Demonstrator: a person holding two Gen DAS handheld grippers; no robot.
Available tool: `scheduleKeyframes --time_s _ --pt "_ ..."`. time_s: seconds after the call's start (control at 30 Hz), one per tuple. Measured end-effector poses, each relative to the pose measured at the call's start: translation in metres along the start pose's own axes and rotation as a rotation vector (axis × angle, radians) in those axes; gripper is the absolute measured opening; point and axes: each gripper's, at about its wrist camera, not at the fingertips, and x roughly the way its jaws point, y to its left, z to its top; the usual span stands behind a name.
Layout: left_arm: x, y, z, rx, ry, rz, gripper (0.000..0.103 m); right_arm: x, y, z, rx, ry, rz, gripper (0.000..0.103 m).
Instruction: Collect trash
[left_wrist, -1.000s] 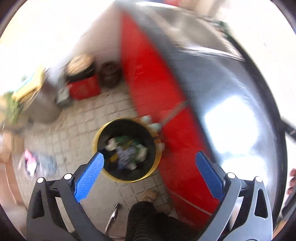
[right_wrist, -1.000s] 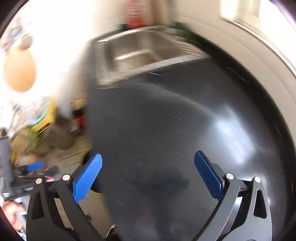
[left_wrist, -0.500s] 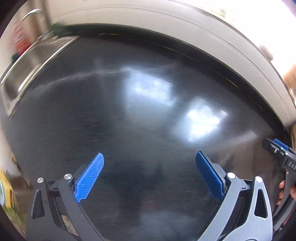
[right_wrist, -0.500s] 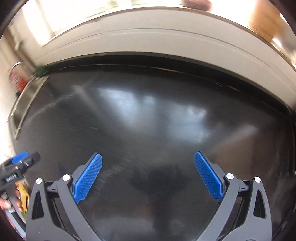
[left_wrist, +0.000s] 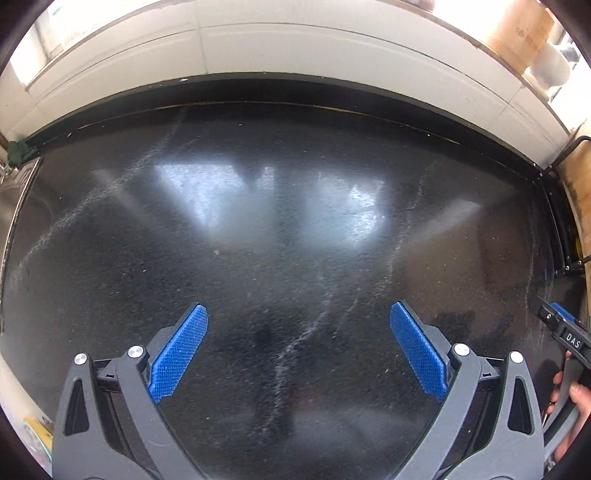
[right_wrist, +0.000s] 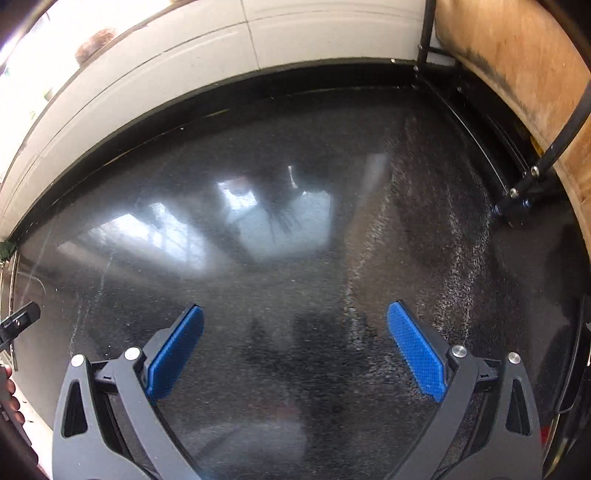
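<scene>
Black countertop (left_wrist: 295, 240) is stretching bare under both my grippers; no trash is showing on it, so neither hand is nearer. I am holding my left gripper (left_wrist: 297, 347) and right gripper (right_wrist: 295, 347) wide, gripping nothing.

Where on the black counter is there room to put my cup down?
Nearly all of the black counter is bare, from the white tiled wall down to both open grippers, left and right. It is tighter at the right end, by the black rack.
</scene>
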Motion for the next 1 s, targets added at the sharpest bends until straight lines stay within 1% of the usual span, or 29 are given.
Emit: scheduleKeyframes --time_s 0.13,0.4,0.67,1.0 --pt "0.005 -0.010 0.006 0.010 0.003 0.014 0.096 0.005 -0.006 0.000 -0.021 0.014 0.026 0.097" --pt "0.007 -0.014 0.004 0.005 0.005 0.037 0.096 0.015 0.008 -0.004 -0.052 0.047 0.039 0.097" --pt "0.012 0.002 -0.009 -0.010 0.035 0.033 0.096 0.020 0.027 -0.014 -0.089 0.065 0.034 0.097" --pt "0.011 0.024 -0.017 -0.031 0.038 0.038 0.096 0.021 0.041 -0.018 -0.098 0.066 0.026 0.097"
